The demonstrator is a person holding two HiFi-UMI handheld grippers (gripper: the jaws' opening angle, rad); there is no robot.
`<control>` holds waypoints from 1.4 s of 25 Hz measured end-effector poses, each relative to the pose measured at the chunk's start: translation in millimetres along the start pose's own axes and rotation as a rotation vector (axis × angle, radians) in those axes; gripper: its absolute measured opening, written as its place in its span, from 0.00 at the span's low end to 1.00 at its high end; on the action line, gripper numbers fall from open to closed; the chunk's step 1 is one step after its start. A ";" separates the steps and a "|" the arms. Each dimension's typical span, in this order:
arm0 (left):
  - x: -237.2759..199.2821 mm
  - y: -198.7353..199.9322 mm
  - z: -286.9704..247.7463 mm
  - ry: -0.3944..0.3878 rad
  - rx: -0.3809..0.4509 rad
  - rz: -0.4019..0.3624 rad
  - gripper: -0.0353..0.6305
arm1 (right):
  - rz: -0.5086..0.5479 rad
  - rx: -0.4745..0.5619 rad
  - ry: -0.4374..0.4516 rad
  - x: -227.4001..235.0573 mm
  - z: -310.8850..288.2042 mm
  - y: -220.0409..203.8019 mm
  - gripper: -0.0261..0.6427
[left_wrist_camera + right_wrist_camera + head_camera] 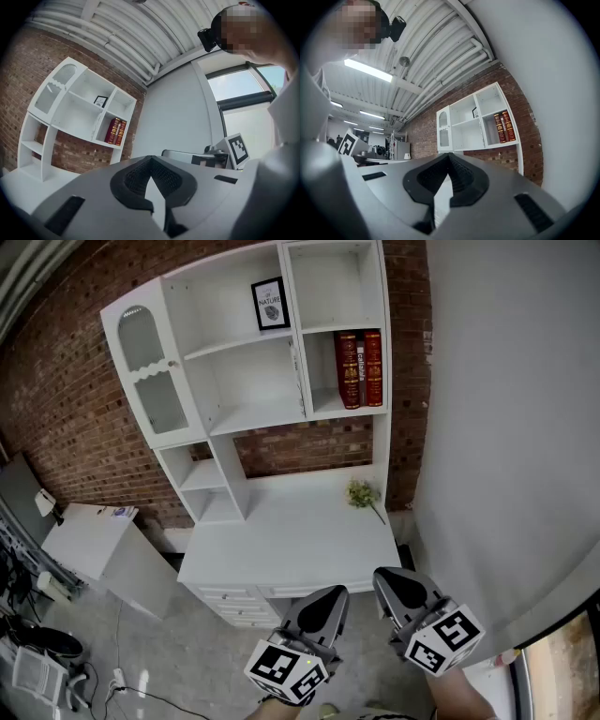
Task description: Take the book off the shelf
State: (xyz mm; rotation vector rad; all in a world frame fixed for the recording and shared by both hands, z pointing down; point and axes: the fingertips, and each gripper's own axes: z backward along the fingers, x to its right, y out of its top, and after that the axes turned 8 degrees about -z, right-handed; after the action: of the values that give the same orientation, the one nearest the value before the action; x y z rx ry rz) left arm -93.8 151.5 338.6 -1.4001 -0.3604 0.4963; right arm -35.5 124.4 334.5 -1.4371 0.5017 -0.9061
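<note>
Red books (361, 368) stand upright in the right middle compartment of the white shelf unit (246, 418), which rises from a white desk (291, 540) against a brick wall. Both grippers hang low in front of the desk, well short of the shelf. My left gripper (322, 607) is shut with nothing in it, and my right gripper (397, 589) beside it is also shut and empty. The left gripper view shows the books (116, 131) far beyond the closed jaw tips (151, 161). In the right gripper view the books (504, 126) sit up to the right of that gripper's tips (448, 157).
A framed picture (271, 304) stands in the compartment above and to the left of the books. A small dried sprig (363, 494) lies on the desk's right side. A white wall (506, 427) runs close on the right. A low white cabinet (94, 545) and floor cables sit left.
</note>
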 end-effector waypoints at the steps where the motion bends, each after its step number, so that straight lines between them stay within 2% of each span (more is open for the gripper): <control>1: -0.4 0.8 0.4 0.001 0.001 -0.001 0.07 | 0.001 0.000 0.000 -0.4 -0.2 0.1 0.06; 14: -8.3 5.7 14.3 -0.007 0.006 -0.002 0.07 | -0.013 -0.013 0.011 -18.6 -9.2 -8.2 0.06; 28: -64.6 27.5 29.2 0.004 0.031 -0.036 0.07 | -0.032 0.077 -0.059 -28.9 -39.5 10.3 0.07; 35: -89.4 8.6 43.7 0.010 0.008 -0.031 0.07 | -0.027 0.049 -0.097 -34.5 -52.9 -22.1 0.07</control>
State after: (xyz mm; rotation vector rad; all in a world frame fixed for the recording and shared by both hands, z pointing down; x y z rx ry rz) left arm -193.1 141.6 340.8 -1.3869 -0.3709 0.4651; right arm -101.9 120.7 342.3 -1.4383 0.3859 -0.8599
